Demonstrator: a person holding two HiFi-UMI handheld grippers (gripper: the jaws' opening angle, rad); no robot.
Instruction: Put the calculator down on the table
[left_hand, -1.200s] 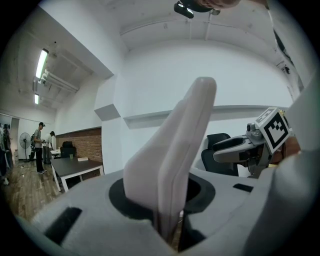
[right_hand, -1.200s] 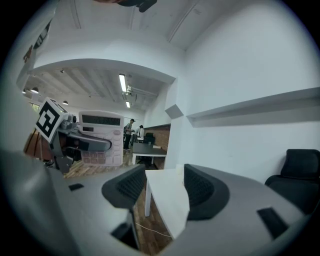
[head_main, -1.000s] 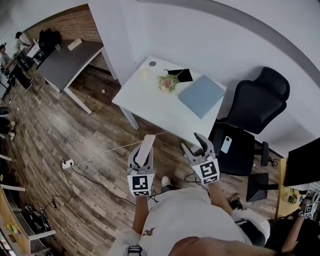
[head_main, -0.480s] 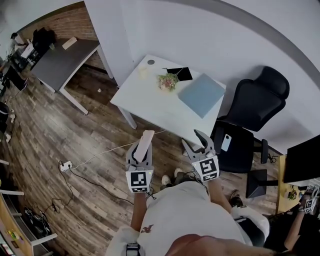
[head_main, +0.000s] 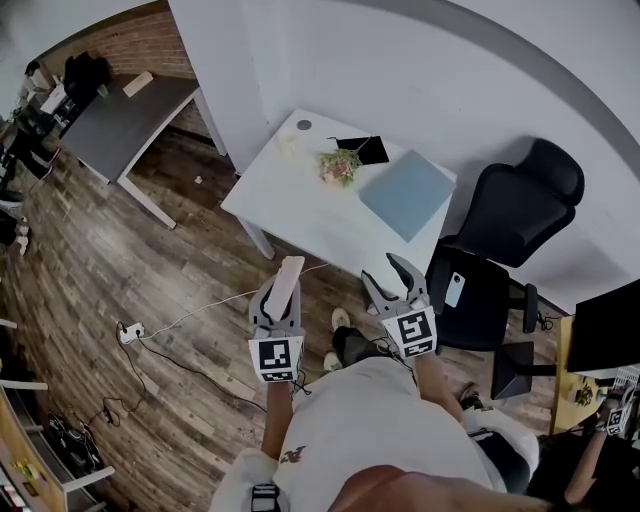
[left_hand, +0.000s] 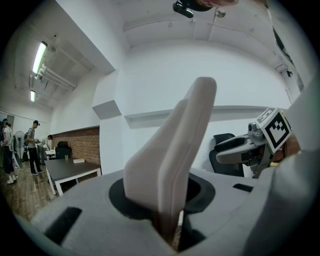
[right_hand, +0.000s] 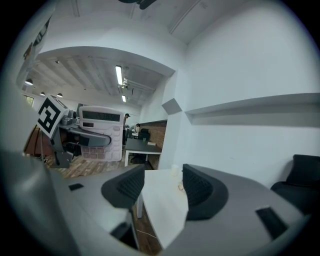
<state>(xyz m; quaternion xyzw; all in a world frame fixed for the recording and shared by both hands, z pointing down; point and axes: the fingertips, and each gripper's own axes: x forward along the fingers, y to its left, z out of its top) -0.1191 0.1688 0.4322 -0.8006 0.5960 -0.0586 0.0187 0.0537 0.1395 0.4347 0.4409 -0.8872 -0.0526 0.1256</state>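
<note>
A pale calculator (head_main: 291, 270) stands on edge in my left gripper (head_main: 283, 292), which is shut on its lower end. In the left gripper view the calculator (left_hand: 175, 145) rises edge-on from between the grey jaws. In the right gripper view its keys and display (right_hand: 102, 132) face the camera. My right gripper (head_main: 390, 280) is open and holds nothing; the white table (right_hand: 160, 205) shows between its ribbed pads (right_hand: 131, 187). Both grippers hang over the wooden floor, just short of the near edge of the white table (head_main: 290, 205).
On the white table lie a flower bunch (head_main: 338, 162), a black flat item (head_main: 360, 150) and a blue-grey folder (head_main: 408, 192). A black office chair (head_main: 510, 215) with a phone (head_main: 455, 288) on its seat stands at the right. Cables and a power strip (head_main: 130, 330) cross the floor.
Both grippers have moved a little closer to the white table along with the person. The calculator stays gripped in the left one; the right one stays open.
</note>
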